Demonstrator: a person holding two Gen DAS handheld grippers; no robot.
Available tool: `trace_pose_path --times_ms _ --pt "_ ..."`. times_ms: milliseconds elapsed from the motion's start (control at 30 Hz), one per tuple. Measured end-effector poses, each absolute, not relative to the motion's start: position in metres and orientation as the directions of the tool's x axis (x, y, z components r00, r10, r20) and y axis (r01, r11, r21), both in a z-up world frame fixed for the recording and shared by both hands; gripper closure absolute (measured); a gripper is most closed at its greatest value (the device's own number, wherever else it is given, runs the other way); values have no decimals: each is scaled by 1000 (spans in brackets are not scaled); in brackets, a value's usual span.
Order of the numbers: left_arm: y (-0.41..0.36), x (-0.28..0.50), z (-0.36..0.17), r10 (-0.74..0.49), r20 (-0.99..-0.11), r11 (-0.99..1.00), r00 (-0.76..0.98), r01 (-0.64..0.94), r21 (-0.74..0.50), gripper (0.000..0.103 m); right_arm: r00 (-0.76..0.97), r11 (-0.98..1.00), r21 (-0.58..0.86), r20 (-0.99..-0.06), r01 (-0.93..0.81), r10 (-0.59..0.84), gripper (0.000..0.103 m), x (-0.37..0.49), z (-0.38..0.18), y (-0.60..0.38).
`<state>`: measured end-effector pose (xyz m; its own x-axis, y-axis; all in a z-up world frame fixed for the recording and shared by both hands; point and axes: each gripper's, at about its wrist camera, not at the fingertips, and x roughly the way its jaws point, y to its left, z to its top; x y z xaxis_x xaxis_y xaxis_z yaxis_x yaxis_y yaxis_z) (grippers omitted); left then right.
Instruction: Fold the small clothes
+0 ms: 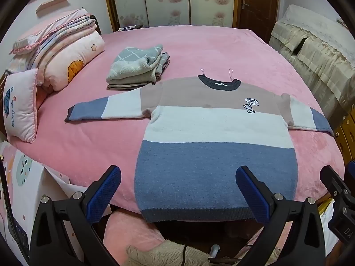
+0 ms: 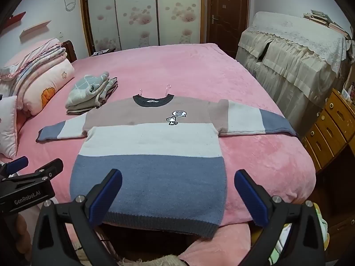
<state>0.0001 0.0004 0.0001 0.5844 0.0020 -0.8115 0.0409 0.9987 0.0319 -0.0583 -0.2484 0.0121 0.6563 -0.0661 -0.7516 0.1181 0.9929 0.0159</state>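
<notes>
On a pink bed, a striped knit sweater lies flat; left gripper and right gripper hover agape, empty. Soft, limp and light, it seems best pinched at hem or sleeves.

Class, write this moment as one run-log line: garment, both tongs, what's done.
striped sweater: flat on pink bed, unfolded | left tongs: open, empty | right tongs: open, empty | folded pile: beyond left sleeve

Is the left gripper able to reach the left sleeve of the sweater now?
Probably yes. The left gripper is open and empty, and the left sleeve lies flat on bare pink bedspread with nothing between them.
</notes>
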Motion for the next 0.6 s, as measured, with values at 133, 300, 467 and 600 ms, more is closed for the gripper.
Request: trace_pose_path --times_ms 133,300,467,600 --pt "-1 0 0 19 -808 998 588 39 52 0 655 993 15 -753 118 -66 1 -58 12 -248" --pt "-3 0 0 16 -811 998 585 40 49 0 657 993 19 -751 117 -63 1 -57 11 -248" --pt "0 2 1 22 -802 998 597 35 54 0 657 993 20 -751 118 -63 1 -57 11 -249" --pt "-8 -3 5 20 -797 998 604 38 54 0 657 993 22 -751 118 -61 1 -57 11 -250"
